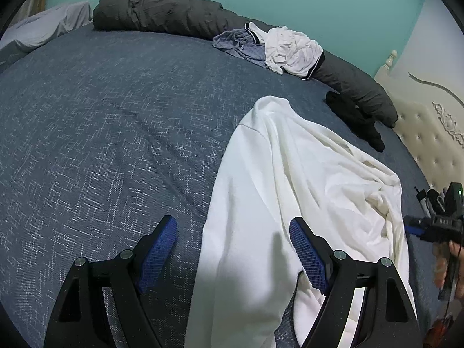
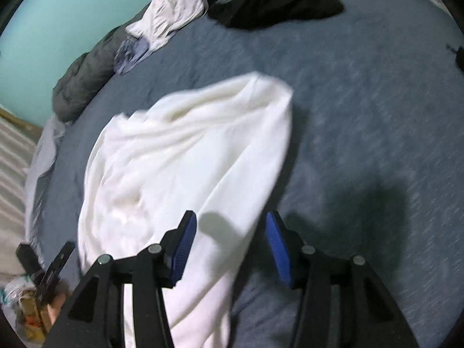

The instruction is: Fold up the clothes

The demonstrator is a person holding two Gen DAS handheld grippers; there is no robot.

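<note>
Left wrist view: left gripper point(image 1: 232, 233) at six o'clock, jaws spread wide, nothing pinched between the blue pads point(image 1: 159, 253). White garment point(image 1: 295, 179) rumpled on the blue bedcover point(image 1: 101, 133), running from centre toward five o'clock; its near edge passing between the jaws, under the right-hand pad, not clamped. Grey duvet point(image 1: 162, 11) rolled along the far edge from eleven to two o'clock. Small heap of white and pale blue clothes point(image 1: 275, 47) on it at one o'clock. Black garment point(image 1: 353, 116) at two o'clock, just beside the duvet. Cream tufted headboard point(image 1: 429, 145) at three o'clock. Right gripper point(image 1: 413, 229) at four o'clock, a hand point(image 1: 448, 264) around its grip; jaw state not readable here.

Right wrist view, blurred: right gripper point(image 2: 230, 229) at six o'clock, jaws parted, pads clear of the cloth. White garment point(image 2: 185, 156) bunched from centre to seven o'clock, one fold reaching between the jaws, unpinched. Black garment point(image 2: 278, 3) at twelve o'clock. White and pale blue clothes point(image 2: 171, 14) at eleven o'clock on the grey duvet point(image 2: 84, 78). Left gripper point(image 2: 46, 264) at eight o'clock.
</note>
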